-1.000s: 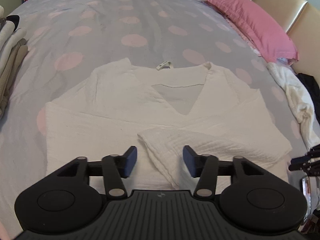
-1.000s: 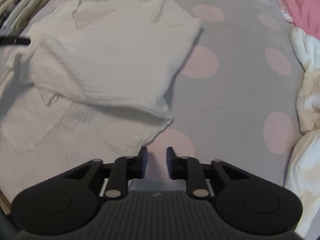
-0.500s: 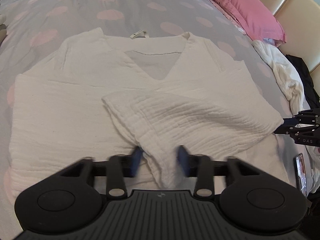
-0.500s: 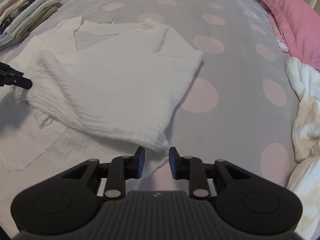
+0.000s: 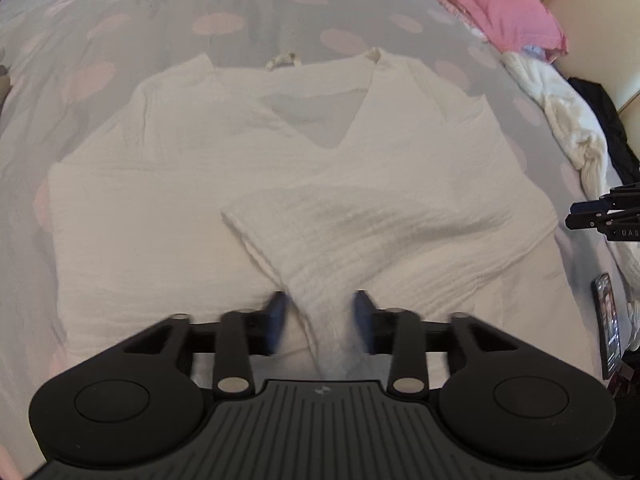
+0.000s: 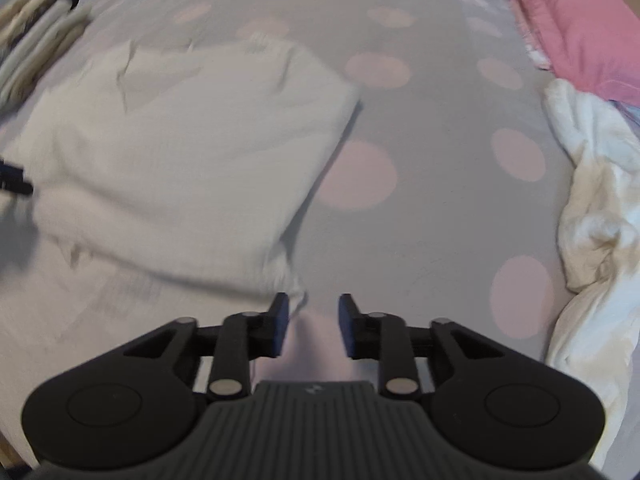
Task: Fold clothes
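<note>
White blouse [image 5: 168,208] sleeve edge apparently between open left hand-held gripper [image 5: 318,320].

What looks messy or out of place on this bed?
A crumpled white heap sits bunched at the bed's edge below the pink pillow, unfolded, unlike the white top spread flat with one sleeve folded across it.

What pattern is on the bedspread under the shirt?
Pale grey with large pink dots; the bedspread shows best in the right wrist view, beside the white shirt.
</note>
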The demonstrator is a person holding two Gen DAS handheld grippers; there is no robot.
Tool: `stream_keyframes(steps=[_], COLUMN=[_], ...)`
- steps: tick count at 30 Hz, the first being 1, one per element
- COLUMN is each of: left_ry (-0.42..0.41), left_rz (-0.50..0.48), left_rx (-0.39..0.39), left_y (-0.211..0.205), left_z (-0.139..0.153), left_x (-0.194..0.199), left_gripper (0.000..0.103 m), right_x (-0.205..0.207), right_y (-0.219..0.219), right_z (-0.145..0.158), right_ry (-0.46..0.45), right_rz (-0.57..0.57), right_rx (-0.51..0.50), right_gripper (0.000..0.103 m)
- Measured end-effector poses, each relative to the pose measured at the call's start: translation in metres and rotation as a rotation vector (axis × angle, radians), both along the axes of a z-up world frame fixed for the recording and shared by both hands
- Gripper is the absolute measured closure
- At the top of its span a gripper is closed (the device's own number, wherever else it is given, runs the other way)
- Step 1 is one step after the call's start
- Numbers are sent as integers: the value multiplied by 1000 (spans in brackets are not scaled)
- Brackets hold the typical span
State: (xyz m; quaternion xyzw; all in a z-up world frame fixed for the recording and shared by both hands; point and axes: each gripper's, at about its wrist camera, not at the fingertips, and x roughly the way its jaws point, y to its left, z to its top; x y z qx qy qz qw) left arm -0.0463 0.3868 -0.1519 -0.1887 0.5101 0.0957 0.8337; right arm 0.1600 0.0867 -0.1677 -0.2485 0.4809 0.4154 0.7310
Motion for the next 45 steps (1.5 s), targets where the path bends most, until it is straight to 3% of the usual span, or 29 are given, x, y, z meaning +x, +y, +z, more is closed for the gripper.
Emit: stream_keyframes(steps=[8,10,18,20,22,24,29,35,36,41,45], left_ry=[-36,-54,-86,-92,-92,-107,-157,-84,-75,-60,-36], left_rz=[54,52,39,34,26,15,24,45,44,36,32], left_rx=[-30,-36,-45,-56,-67,-61,-47,0,6,62,102], left_y=[16,15,17,18,18,18,22,24,24,26,25], left_z=[-10,-15,-22,-23,-24,-20,-7,-19,-21,-10,4], left_x=[13,14,16,17,19,22,34,48,49,26,-7], left_gripper=[53,57,81,88,94,95,95,86,81,61,60], right_x=[45,56,87,91,91,90,104,112,112,102,78], right_y=[46,61,103,108,111,109,91,84,84,66,47], right_z=[1,-6,-29,-33,-34,-30,-20,-36,-37,-28,-16], right_ry=[35,53,53,71,56,19,-52,-36,-25,-3,48], right_rz=[-171,-211,-333,-346,-338,-333,-403,-455,-455,-407,-292], right_rx=[151,176,221,222,209,215,249,211,201,182,153], right_gripper=[55,50,49,57,98,98,99,97,93,78,74])
